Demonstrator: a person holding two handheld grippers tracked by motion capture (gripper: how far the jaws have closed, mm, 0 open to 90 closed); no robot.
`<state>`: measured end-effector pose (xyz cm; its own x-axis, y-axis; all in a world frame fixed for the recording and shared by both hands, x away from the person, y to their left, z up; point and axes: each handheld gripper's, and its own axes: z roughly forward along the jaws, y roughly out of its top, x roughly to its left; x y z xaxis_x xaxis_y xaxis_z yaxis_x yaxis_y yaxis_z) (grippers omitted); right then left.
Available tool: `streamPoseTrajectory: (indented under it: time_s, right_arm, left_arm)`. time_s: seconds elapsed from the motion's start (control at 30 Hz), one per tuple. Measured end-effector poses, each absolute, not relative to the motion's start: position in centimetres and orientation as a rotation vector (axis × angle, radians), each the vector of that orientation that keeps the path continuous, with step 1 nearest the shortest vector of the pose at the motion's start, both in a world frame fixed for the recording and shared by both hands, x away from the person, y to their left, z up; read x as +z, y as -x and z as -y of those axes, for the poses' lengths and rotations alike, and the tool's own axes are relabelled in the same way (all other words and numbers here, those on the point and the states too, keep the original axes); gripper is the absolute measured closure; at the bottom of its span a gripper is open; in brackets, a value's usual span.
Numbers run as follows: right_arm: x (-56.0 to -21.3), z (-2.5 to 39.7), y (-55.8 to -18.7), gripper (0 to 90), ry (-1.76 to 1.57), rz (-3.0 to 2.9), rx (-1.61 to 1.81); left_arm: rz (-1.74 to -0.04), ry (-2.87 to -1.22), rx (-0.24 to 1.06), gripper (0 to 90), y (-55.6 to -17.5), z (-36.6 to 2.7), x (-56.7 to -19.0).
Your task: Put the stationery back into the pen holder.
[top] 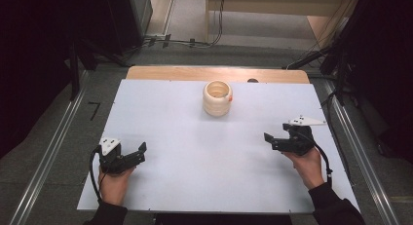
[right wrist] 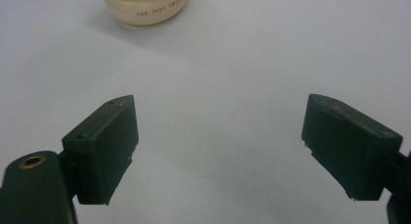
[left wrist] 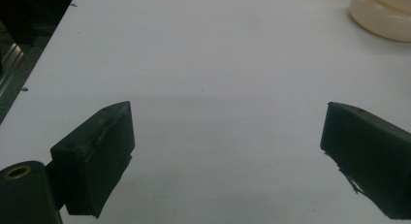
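Lower left of the high view: left gripper (top: 140,151), jaws wide, empty, low over the white table (top: 195,161). Upper centre: cream ribbed jar (top: 217,98), contents hard to make out, untouched. Right: right gripper (top: 269,139), jaws wide, empty, pointing left.

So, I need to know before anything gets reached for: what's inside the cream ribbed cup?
From the high view, the cream ribbed cup shows only pale inner wall; its bottom is hidden by the rim.
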<state>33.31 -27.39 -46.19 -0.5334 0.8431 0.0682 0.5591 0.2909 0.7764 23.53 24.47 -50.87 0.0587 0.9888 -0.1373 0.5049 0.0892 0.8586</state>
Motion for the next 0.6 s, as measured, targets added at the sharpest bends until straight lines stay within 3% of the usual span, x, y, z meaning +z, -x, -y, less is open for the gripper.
streamPoseTrajectory:
  time_s: [0.6]
  right_arm:
    - [-46.4, 29.3, -32.5, 12.0, -1.303, -2.184, 1.09]
  left_arm:
    - [-1.558, -1.528, 0.754, 5.9, -23.5, -24.5, -50.9]
